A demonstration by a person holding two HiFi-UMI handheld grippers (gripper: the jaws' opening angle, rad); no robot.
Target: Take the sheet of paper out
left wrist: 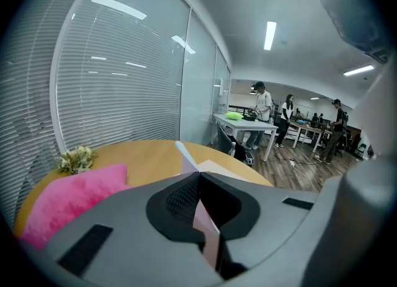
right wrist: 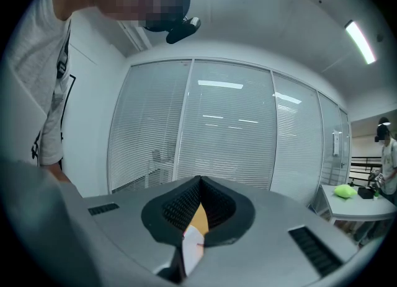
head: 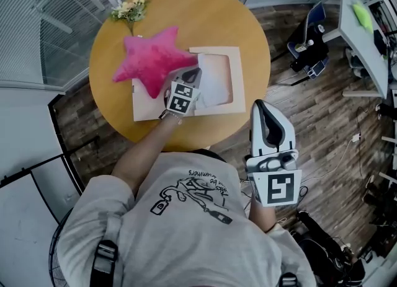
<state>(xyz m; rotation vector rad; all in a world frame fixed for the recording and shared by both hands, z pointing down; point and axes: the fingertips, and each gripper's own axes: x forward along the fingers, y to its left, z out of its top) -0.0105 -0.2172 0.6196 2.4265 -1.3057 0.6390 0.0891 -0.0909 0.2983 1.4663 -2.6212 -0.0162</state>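
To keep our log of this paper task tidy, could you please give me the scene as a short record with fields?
Surface: round wooden table
On it: pink star cushion, flowers, light frame lying flat
Overlap: the cushion covers the frame's left part
Left gripper: shut on the sheet of paper, at the frame's opening
Right gripper: shut, empty, held off the table's edge
Task state: sheet pinched, not yet clear of the frame
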